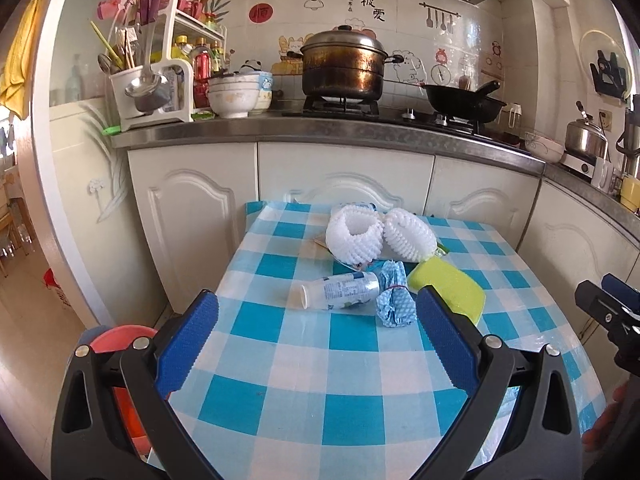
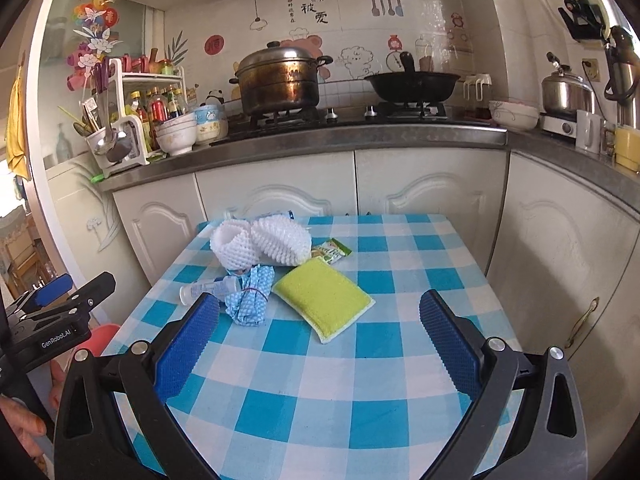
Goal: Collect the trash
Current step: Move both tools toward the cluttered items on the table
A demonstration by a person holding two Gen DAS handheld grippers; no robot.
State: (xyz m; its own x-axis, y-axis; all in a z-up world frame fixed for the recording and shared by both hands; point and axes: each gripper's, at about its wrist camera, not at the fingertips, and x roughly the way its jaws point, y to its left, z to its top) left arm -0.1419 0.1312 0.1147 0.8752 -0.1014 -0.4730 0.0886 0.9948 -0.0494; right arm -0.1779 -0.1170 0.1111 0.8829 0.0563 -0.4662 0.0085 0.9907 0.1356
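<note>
The small plastic bottle lies on its side mid-frame on the checked table, touching a rolled blue cloth. The left gripper, spread wide and empty, should straddle the bottle's body, clear of the cloth. The right gripper is likewise spread. A red bin, lower left, probably receives it; its contents are hidden.

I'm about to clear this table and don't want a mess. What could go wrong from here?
1. The small bottle lies on its side near the table's left edge; a nudge might roll it off.
2. The blue patterned cloth bundle touches the bottle, so a grasp there could drag both.
3. The yellow sponge beside the trash may be a cleaning tool; it risks being binned by mistake.
Both grippers, left gripper and right gripper, are open and empty.
</note>
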